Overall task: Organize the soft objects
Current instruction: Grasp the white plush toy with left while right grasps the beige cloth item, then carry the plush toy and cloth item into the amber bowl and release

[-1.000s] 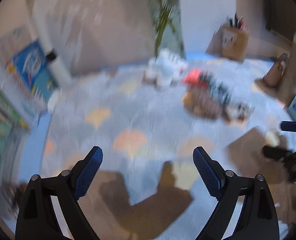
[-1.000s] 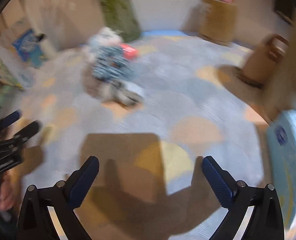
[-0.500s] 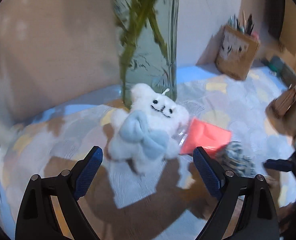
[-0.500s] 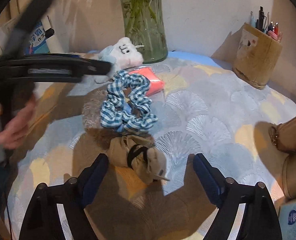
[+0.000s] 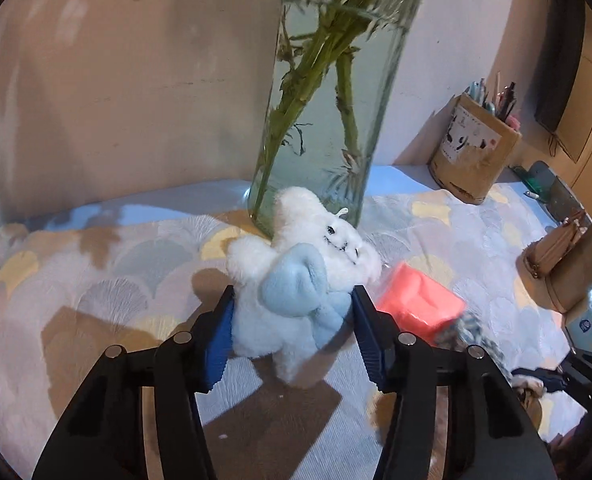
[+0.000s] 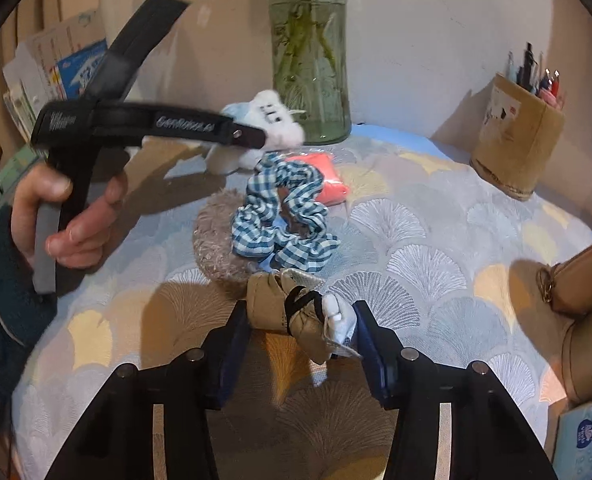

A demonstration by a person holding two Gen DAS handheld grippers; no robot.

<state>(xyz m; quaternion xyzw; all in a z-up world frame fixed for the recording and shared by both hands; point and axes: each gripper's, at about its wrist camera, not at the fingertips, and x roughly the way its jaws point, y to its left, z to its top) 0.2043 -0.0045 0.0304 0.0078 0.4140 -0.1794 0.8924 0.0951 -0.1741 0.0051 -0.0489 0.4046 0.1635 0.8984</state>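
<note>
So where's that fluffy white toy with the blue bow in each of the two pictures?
Left wrist view: the white plush toy sits at centre, between the left tool's blue pads.
Right wrist view: it is at upper centre, partly behind the left tool.
Shared landmark: the glass vase just behind it.

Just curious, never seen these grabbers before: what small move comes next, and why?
Probably lift: the left gripper fingers already squeeze the white plush toy, and the right gripper pinches the tan cloth bundle.
</note>
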